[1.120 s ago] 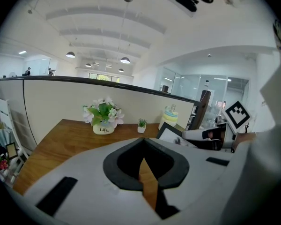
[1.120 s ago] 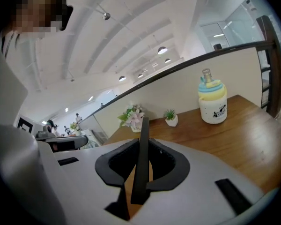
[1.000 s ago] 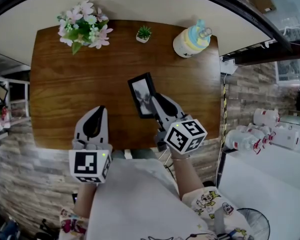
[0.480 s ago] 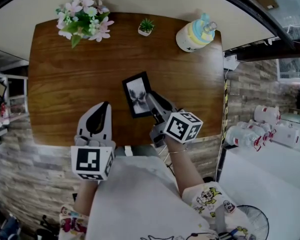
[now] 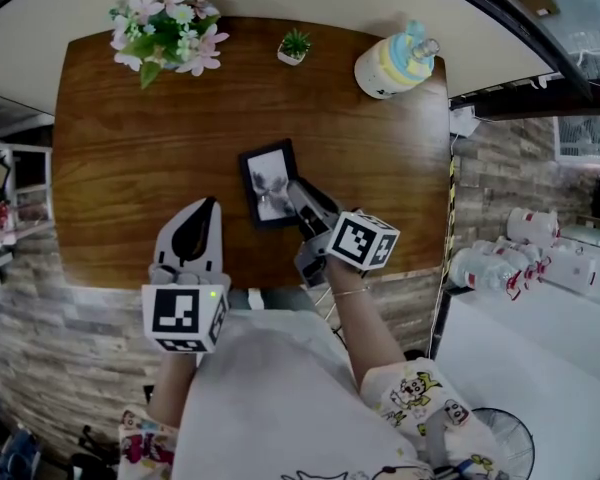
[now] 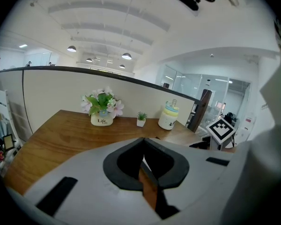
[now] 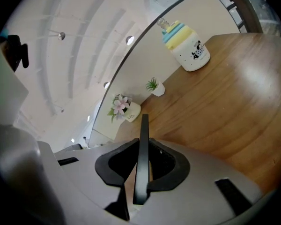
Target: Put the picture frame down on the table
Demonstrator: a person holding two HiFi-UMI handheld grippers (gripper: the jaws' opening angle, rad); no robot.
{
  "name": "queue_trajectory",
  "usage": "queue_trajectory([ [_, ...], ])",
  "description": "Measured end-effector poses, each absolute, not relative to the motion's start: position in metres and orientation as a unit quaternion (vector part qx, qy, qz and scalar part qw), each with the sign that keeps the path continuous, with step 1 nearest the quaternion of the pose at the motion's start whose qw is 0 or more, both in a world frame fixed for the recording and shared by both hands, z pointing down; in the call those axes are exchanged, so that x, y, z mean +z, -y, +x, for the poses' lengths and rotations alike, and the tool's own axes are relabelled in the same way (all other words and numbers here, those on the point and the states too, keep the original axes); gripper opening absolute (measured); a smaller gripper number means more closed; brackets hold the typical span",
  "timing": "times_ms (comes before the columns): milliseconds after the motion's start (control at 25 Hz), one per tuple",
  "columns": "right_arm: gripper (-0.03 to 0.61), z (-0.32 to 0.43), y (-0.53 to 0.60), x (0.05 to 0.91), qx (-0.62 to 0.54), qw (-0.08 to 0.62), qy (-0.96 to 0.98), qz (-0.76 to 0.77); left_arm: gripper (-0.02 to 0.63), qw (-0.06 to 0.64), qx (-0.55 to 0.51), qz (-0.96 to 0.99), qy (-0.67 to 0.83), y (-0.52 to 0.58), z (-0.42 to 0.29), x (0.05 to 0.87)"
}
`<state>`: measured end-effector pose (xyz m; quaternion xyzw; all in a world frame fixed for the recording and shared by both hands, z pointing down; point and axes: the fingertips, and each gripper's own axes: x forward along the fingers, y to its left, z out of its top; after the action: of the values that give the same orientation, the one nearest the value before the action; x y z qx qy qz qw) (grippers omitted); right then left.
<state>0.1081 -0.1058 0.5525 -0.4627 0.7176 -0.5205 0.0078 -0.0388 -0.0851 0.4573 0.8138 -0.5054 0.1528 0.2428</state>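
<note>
The black picture frame [image 5: 267, 182] holds a grey photo and faces up over the middle of the wooden table [image 5: 130, 158]. My right gripper [image 5: 298, 200] is shut on its near right edge. In the right gripper view the frame [image 7: 141, 130] shows edge-on, pinched between the jaws of that gripper [image 7: 140, 172]. I cannot tell whether the frame touches the tabletop. My left gripper [image 5: 188, 236] hovers at the table's near edge, left of the frame. It is shut with nothing in it, as the left gripper view [image 6: 144, 168] also shows.
A white pot of pink flowers [image 5: 165, 33] stands at the far left corner. A tiny potted plant [image 5: 295, 45] and a yellow and blue bottle [image 5: 398, 63] stand along the far edge. The table's near edge [image 5: 240, 280] lies under both grippers.
My right gripper has carried the frame a little to the left over the table. The left gripper has stayed in place.
</note>
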Motion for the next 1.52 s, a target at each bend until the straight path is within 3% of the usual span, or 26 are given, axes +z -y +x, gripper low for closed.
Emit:
queue_trajectory([
  [760, 0.063, 0.111, 0.109, 0.578, -0.559, -0.011, -0.707, -0.433, 0.003, 0.253, 0.16, 0.807, 0.508, 0.08, -0.043, 0.47],
  [1080, 0.064, 0.107, 0.102, 0.588, -0.536, -0.077, -0.722, -0.432, 0.003, 0.256, 0.158, 0.805, 0.512, 0.078, -0.045, 0.471],
  [1520, 0.197, 0.099, 0.093, 0.601, -0.509, -0.148, -0.736, -0.421, 0.003, 0.258, 0.159, 0.801, 0.516, 0.077, -0.046, 0.474],
])
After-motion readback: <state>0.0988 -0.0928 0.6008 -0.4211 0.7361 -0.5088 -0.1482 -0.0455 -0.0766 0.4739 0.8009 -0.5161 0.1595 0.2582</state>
